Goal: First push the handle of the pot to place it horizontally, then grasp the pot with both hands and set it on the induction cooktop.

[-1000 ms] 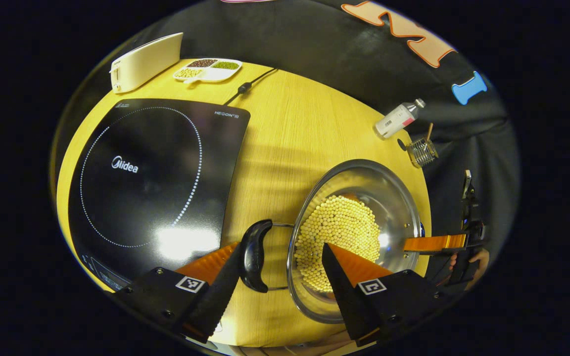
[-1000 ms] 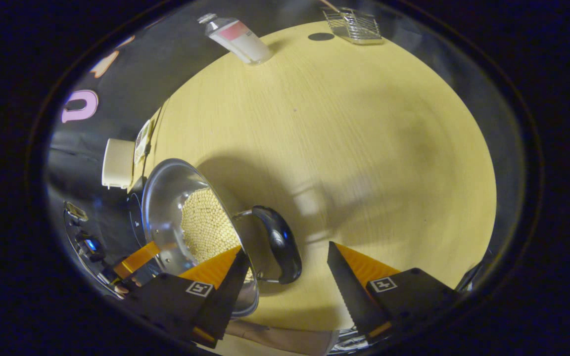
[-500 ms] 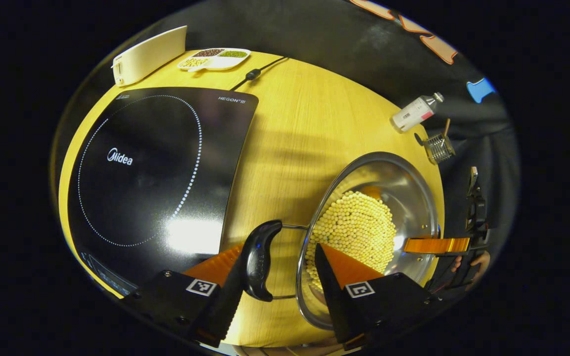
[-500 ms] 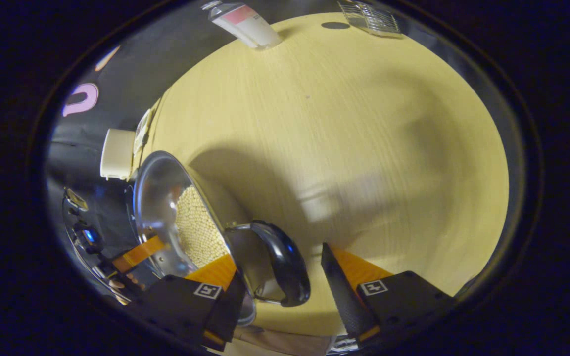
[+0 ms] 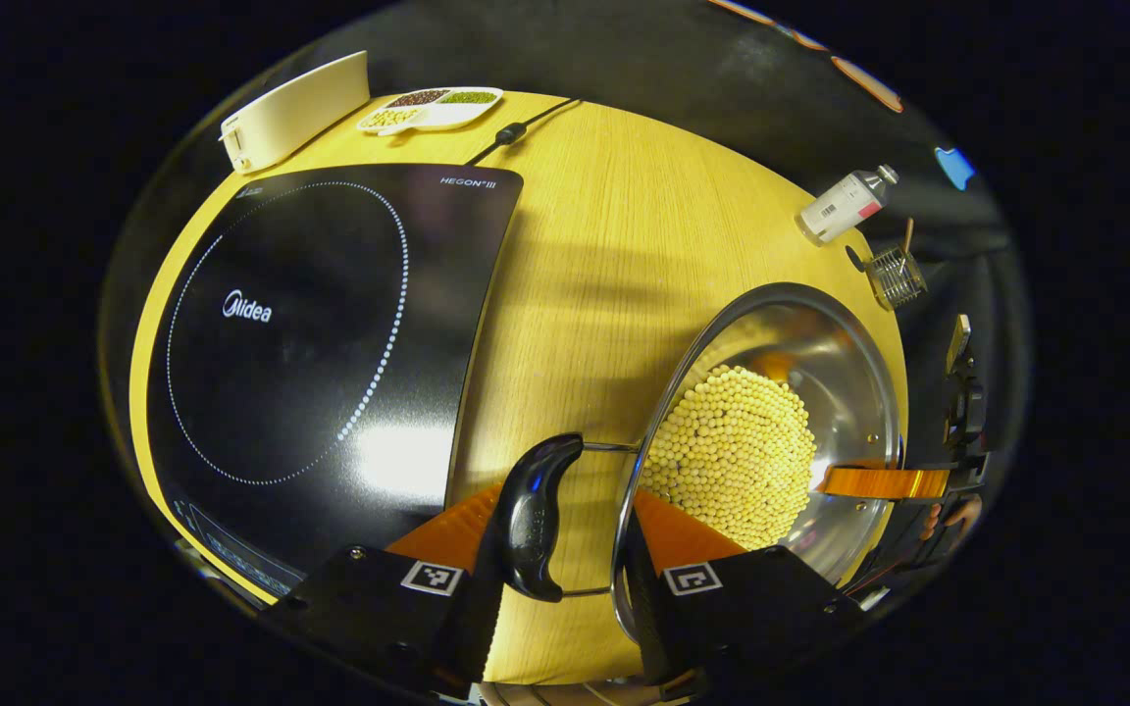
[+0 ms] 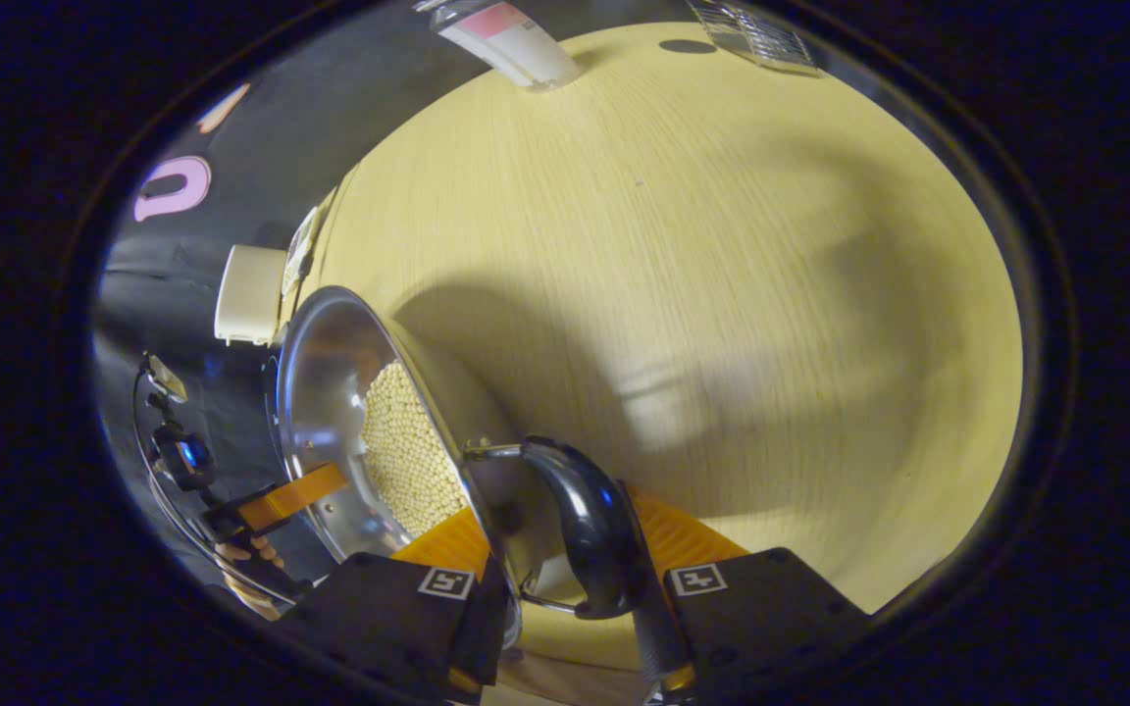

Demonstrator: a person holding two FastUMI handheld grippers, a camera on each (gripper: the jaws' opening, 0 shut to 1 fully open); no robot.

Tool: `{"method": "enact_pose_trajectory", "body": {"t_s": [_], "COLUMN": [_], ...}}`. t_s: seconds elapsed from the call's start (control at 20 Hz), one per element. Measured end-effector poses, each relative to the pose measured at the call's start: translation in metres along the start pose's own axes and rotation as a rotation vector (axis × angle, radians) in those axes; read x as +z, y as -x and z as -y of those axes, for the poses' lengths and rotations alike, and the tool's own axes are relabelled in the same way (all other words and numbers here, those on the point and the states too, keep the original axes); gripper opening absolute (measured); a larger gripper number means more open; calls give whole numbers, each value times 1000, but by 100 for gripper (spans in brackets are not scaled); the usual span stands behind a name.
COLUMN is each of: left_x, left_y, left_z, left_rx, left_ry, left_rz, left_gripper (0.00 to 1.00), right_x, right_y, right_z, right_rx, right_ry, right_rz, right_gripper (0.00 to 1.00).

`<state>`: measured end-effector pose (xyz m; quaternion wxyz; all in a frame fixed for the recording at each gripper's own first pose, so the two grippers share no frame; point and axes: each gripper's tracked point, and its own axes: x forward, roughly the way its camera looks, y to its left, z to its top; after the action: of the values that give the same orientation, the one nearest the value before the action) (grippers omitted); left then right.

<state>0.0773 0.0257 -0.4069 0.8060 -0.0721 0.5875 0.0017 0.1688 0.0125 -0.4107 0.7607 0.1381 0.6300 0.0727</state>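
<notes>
Both grippers narrowed over the last second: left gripper (image 5: 562, 588) and right gripper (image 6: 575, 598) each clamped a pot (image 5: 771, 431) handle. Pot sat near the table's (image 5: 585, 255) front edge, beside the cooktop (image 5: 310, 333). Lift looked ready.

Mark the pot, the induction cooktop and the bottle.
pot (image 5: 849, 343), left gripper view, bare steel inner wall.
induction cooktop (image 5: 300, 333), left gripper view, middle of glass top.
bottle (image 5: 845, 204), left gripper view, its body.
</notes>
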Motion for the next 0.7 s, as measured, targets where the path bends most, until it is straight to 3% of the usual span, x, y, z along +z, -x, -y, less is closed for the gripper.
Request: {"method": "enact_pose_trajectory", "body": {"t_s": [0.3, 0.35, 0.7], "left_x": [-17, -21, -23], "left_y": [14, 13, 10], "left_z": [5, 6, 3], "left_rx": [-32, -40, -57], "left_ry": [3, 6, 39], "left_rz": [21, 15, 6], "left_gripper": [57, 56, 56], "right_x": [0, 2, 6], "right_y": [14, 13, 1], "right_z": [-2, -1, -8], "right_rx": [18, 19, 53], "right_ry": [52, 60, 90], "right_rz": [34, 39, 51], "right_gripper": [50, 56, 55]}}
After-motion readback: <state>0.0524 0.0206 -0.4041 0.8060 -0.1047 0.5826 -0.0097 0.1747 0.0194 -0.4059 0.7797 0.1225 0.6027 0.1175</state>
